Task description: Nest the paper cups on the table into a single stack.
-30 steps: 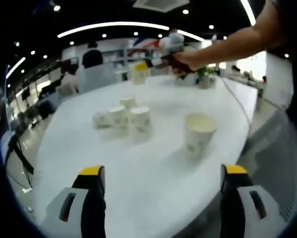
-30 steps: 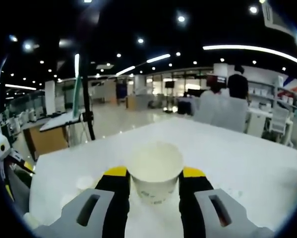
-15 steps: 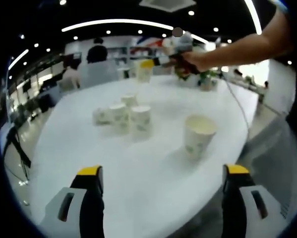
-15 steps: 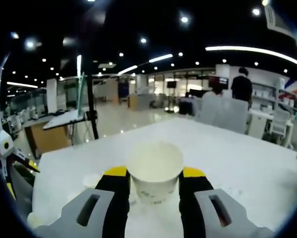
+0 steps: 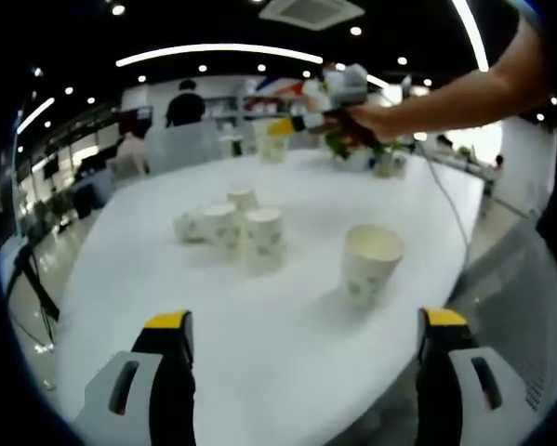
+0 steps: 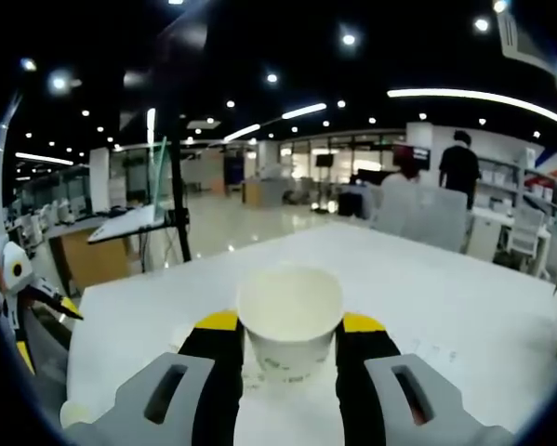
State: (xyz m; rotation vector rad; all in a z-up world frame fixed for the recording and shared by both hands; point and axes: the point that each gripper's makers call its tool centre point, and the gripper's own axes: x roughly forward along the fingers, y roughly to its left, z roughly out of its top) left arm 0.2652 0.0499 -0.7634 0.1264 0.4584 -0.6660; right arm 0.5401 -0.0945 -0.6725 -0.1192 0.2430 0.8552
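On the white table [image 5: 166,279], one paper cup [image 5: 369,263] stands upright alone, right of centre. Further back is a cluster: a cup [image 5: 264,240] in front, two more [image 5: 220,224] [image 5: 244,198] behind it, and one lying on its side [image 5: 187,226]. My left gripper [image 5: 306,321] hangs open over the near table edge, holding nothing. My right gripper [image 6: 289,325] is shut on a paper cup [image 6: 289,302], held upright above the table. In the left gripper view the right gripper [image 5: 292,124] is at the far side, in a hand, with its cup [image 5: 272,147].
The person's arm [image 5: 445,88] reaches across the upper right. A potted plant [image 5: 385,160] stands on the far right of the table, with a thin cable [image 5: 450,209] running along it. The table edge [image 5: 464,251] falls away at the right. People sit behind the far side [image 6: 436,200].
The right gripper and its cup have drifted a little right and lower in the left gripper view. Both views have shifted slightly; the cups on the table have stayed put.
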